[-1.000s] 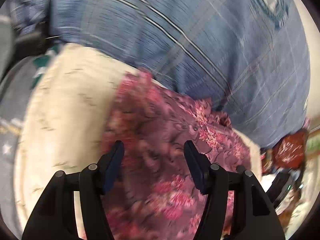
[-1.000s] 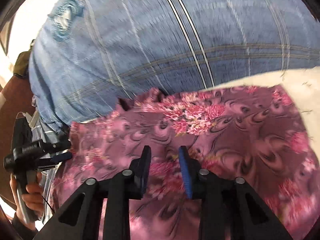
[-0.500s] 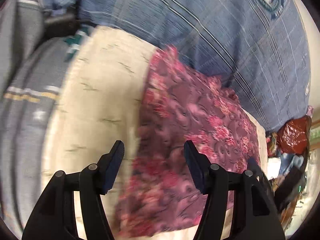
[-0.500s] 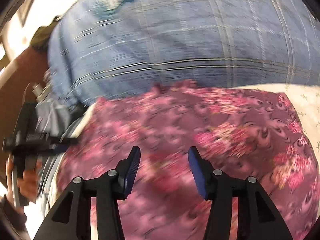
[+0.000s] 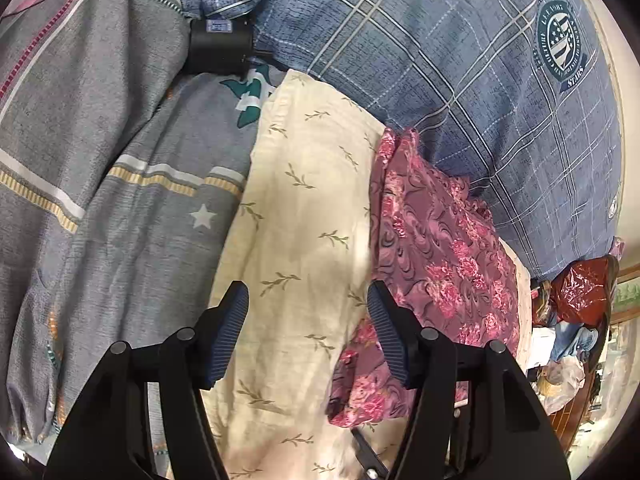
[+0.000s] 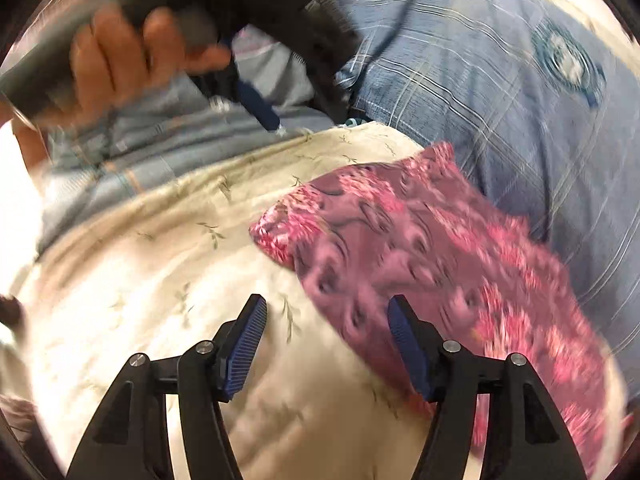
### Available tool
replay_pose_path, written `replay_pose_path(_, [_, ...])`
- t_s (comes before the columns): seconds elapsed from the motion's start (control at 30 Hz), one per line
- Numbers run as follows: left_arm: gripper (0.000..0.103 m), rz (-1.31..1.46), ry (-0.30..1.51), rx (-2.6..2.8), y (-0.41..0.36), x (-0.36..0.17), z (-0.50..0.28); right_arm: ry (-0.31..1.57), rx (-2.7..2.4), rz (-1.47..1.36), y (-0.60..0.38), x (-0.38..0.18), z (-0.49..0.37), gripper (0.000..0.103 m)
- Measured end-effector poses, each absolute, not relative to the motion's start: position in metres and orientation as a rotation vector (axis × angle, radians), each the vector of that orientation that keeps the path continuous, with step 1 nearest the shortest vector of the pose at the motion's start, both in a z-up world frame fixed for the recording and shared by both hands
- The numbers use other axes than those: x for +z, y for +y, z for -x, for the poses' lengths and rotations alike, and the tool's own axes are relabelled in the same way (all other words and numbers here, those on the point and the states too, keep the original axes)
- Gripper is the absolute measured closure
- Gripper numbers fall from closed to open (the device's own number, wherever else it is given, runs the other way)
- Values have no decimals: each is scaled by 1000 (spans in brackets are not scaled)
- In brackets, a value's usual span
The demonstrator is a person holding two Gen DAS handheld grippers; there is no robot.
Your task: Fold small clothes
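Blue plaid bedding (image 5: 460, 80): the widest surface, spread at the far side; it serves as a backdrop and bounds the working area rather than taking part.
Grey striped quilt (image 5: 100, 168): bunched off to one side of the left wrist view, apparently pushed clear so the folding spot stays flat.
Cream leaf-print cloth (image 5: 304, 208): laid flat as the folding base, giving a smooth bed under the garment.
Pink floral garment (image 5: 436, 256): the task's piece; it lies folded into a narrow, compact shape on the cream cloth, hard against the blue plaid edge, with nothing gripping it. Judged from its tidy outline, the fold looks largely made.
Left gripper (image 5: 306, 320): jaws stand moderately apart and empty over the cream cloth, one finger just beside the garment's edge, free for a next grasp.
Right gripper (image 6: 326, 340): jaws have just been widening; they are apart with nothing pinched, hovering over the garment's near border and the cream cloth.
Person's hand (image 6: 120, 56): blurred, wrapped round the other gripper's handle.
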State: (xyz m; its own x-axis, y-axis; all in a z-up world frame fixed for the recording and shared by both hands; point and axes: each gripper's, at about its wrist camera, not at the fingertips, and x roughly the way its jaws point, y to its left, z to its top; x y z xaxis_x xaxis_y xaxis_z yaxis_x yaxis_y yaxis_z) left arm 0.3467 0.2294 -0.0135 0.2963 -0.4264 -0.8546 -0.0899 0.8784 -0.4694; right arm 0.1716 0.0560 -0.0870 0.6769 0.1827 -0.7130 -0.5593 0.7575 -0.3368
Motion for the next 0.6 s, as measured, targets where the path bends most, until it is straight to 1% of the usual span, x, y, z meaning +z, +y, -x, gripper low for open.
replay_pose_path(0.1, [42, 474, 1267, -237, 232, -16, -348, 646, 372, 660, 74, -91, -184, 35])
replay_pose_path(0.2, [42, 471, 1279, -236, 233, -20, -353, 608, 320, 710, 84, -92, -194, 39])
replay_pose_path(0.23, [42, 471, 1284, -238, 232, -21, -355, 596, 318, 721, 86, -93, -198, 53])
replay_pose_path(0.27, [42, 476, 1287, -242, 231, -22, -358, 592, 324, 731, 87, -94, -202, 90])
replay_pose_path(0.3, [42, 483, 1288, -251, 230, -23, -361, 595, 330, 736, 86, -94, -207, 94])
replay_pose_path(0.4, [42, 499, 1291, -298, 219, -24, -373, 534, 345, 680, 76, -83, -207, 94])
replay_pose_path(0.43, [38, 505, 1295, -321, 214, -26, -379, 511, 346, 658, 72, -77, -204, 95])
replay_pose_path(0.47, [36, 514, 1297, -335, 209, -27, -384, 488, 349, 636, 67, -70, -202, 95])
replay_pose_path(0.6, [36, 562, 1318, -398, 181, -34, -410, 457, 365, 585, 56, -60, -198, 95])
